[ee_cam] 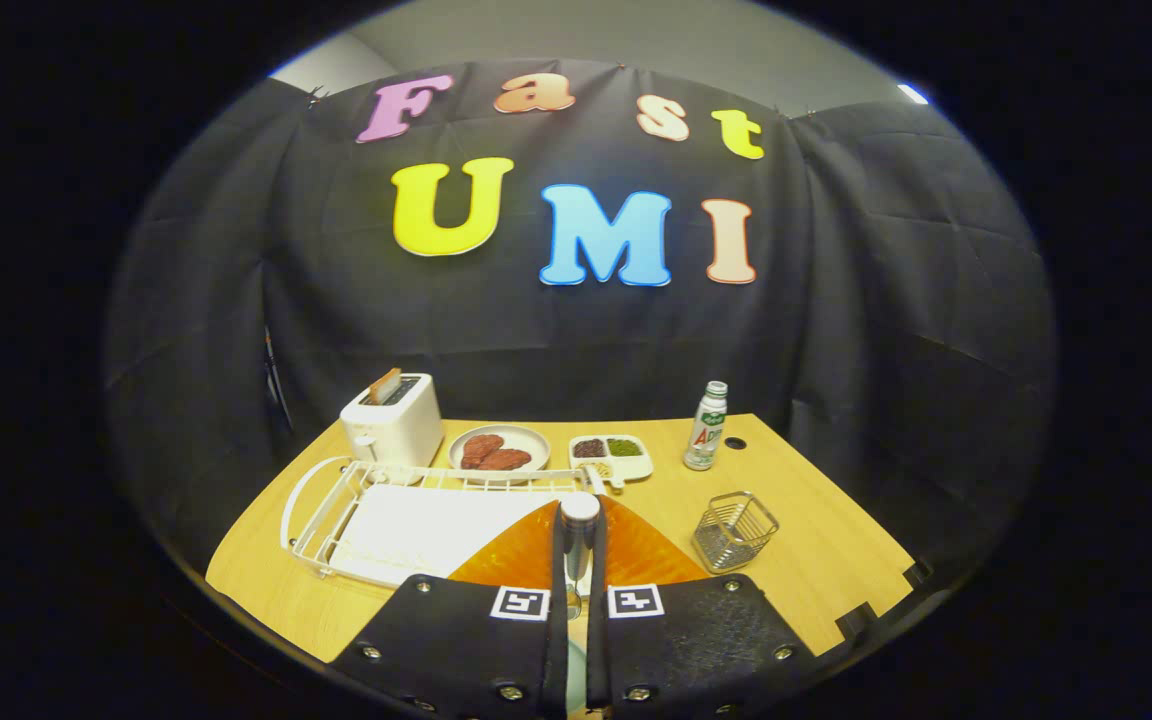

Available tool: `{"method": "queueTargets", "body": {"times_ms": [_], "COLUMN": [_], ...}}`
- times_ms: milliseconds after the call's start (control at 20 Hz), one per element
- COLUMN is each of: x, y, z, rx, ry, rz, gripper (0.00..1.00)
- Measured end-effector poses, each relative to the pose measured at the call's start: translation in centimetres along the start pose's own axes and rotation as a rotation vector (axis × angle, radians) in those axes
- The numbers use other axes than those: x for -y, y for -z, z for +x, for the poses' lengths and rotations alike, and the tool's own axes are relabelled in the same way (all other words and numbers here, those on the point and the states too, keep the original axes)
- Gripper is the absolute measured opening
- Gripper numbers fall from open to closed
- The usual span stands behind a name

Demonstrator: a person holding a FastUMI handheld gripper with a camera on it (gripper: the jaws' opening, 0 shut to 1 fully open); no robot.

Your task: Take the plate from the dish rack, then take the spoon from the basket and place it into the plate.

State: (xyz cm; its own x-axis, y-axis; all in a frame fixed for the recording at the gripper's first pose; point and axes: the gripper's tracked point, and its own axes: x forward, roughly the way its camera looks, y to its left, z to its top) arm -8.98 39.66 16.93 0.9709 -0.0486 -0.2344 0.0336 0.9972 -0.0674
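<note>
The gripper (577, 600) sits low over the near side of the wooden table (816, 560) and points straight ahead, level, toward the back wall. Its two black fingers (466, 640) are pressed close together, and they pinch the spoon (579, 540) between them — the shiny handle stands up in the thin gap, with its round end sticking out above the fingertips.

Right under and just ahead of the fingers lies the orange plate (636, 555), flat on the table. It shows on both sides of the spoon.

The white dish rack (336, 500) lies to the left of the plate, with a white tray inside it. The wire basket (734, 530) stands to the right of the plate, a little apart from it.

Farther back are a white toaster (393, 420) with a slice of bread (385, 384) poking out, a bowl of meat (498, 452), a small two-part dish (612, 455) with dark and green food, and a bottle (707, 426) standing upright — all in a row near the wall.
</note>
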Motion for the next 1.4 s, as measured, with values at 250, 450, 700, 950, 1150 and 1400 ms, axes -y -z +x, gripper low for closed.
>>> {"method": "queueTargets", "body": {"times_ms": [250, 450, 700, 950, 1150, 1400], "x": [-4.7, -7.3, -9.5, -11.1, -11.5, -11.3], "y": [3.1, 5.2, 8.4, 10.7, 12.0, 11.9], "z": [-1.1, -1.3, -1.2, -0.7, -0.1, -0.3], "rx": [-0.031, -0.063, -0.12, -0.143, -0.149, -0.129], "ry": [-0.084, -0.12, -0.152, -0.176, -0.188, -0.188], "rz": [-0.049, -0.046, -0.047, -0.05, -0.078, -0.055], "gripper": [0.07, 0.07, 0.07, 0.07, 0.07, 0.07]}}
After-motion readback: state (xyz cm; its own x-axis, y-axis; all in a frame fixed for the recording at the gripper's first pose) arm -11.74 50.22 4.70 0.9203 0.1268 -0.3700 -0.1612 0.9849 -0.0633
